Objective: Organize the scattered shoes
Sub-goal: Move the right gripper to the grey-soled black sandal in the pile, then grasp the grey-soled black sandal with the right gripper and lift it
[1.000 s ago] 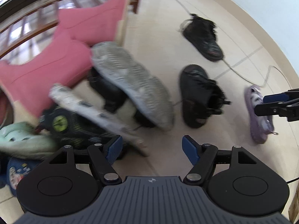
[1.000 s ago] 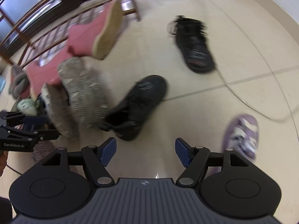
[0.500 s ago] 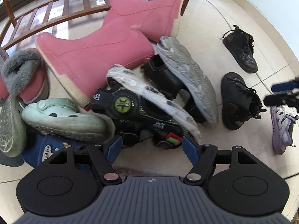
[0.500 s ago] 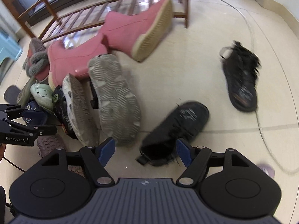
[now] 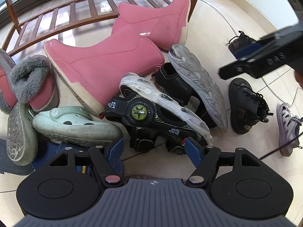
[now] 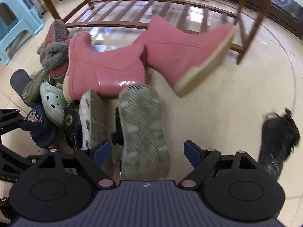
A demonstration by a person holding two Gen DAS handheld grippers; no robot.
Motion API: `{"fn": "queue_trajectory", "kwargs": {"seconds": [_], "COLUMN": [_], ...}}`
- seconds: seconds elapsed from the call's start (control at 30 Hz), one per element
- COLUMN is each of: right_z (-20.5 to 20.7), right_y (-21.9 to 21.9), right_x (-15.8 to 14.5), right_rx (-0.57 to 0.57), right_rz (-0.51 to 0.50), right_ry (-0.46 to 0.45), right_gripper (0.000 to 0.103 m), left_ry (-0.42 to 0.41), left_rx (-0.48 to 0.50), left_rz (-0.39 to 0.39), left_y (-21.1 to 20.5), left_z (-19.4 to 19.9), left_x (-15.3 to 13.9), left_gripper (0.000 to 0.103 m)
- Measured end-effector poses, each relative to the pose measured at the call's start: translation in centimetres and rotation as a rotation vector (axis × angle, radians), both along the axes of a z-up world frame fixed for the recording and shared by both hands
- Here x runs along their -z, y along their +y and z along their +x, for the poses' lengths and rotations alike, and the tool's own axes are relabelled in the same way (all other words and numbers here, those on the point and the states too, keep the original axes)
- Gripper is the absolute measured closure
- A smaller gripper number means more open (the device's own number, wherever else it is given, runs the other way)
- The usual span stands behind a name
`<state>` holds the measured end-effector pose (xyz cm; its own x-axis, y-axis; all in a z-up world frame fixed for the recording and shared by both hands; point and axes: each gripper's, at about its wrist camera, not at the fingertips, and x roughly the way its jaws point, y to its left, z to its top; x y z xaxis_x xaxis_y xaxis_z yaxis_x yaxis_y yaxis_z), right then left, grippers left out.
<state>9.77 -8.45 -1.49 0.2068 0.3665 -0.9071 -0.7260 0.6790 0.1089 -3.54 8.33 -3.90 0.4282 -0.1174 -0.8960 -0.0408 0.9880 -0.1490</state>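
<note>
The right hand-held gripper (image 6: 146,151) points steeply down at the floor, its jaws wide and just now spreading further, empty, the pads touching nothing. Between them sits the heel of a grey-soled sneaker (image 6: 142,124), tipped on its side, sole showing, long axis running from 6 o'clock up to 12. At 10 o'clock lies a black sandal (image 6: 75,121) on its side, white sole up, and at 3 o'clock a black boot (image 6: 278,141) lies apart from the pile.

The left hand-held gripper (image 5: 153,150) also stands open, holding nothing. Just ahead of it at 12 o'clock the same black sandal (image 5: 151,117) stretches from 10 to 4 o'clock, star badge showing. A mint clog (image 5: 75,123) lies at 10 o'clock, toe towards the right. Two pink boots (image 5: 106,62) lie on their sides beyond.

Farther right, a lilac sneaker (image 5: 287,128) rests alone at 3 o'clock. The floor (image 6: 217,109) is pale glossy tile; a slatted wooden rack (image 6: 144,5) stands behind, a blue plastic stool (image 6: 17,19) at 10 o'clock.
</note>
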Motion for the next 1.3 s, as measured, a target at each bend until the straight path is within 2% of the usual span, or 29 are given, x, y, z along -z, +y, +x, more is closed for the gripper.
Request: {"fn": "queue_trajectory", "kwargs": {"seconds": [0.13, 0.7, 0.97, 1.13, 1.2, 1.3], "right_z": [0.9, 4.2, 4.3, 4.7, 4.8, 4.8], "right_y": [2.5, 8.2, 8.4, 7.5, 7.4, 7.0], "right_x": [0.7, 4.2, 5.6, 5.8, 6.1, 6.5], "right_rx": [-0.043, -0.1, -0.096, -0.058, -0.038, -0.028], "right_rz": [-0.006, -0.042, -0.072, -0.053, -0.052, -0.033], "right_ry": [-0.011, 0.019, 0.005, 0.027, 0.045, 0.059], "right_gripper": [0.004, 0.003, 0.027, 0.027, 0.023, 0.026], "left_ry": [-0.01, 0.013, 0.022, 0.024, 0.022, 0.021], "left_rx": [0.003, -0.015, -0.014, -0.013, -0.011, -0.007], "left_rz": [0.001, -0.002, -0.013, -0.013, -0.013, -0.012], "left_y": [0.4, 1.8, 1.9, 1.8, 1.7, 1.6], "left_z": [0.0, -0.1, -0.1, 0.0, 0.0, -0.1], "left_x": [-0.1, 0.4, 0.6, 0.6, 0.6, 0.6], "left_gripper": [0.03, 0.03, 0.03, 0.03, 0.03, 0.03]}}
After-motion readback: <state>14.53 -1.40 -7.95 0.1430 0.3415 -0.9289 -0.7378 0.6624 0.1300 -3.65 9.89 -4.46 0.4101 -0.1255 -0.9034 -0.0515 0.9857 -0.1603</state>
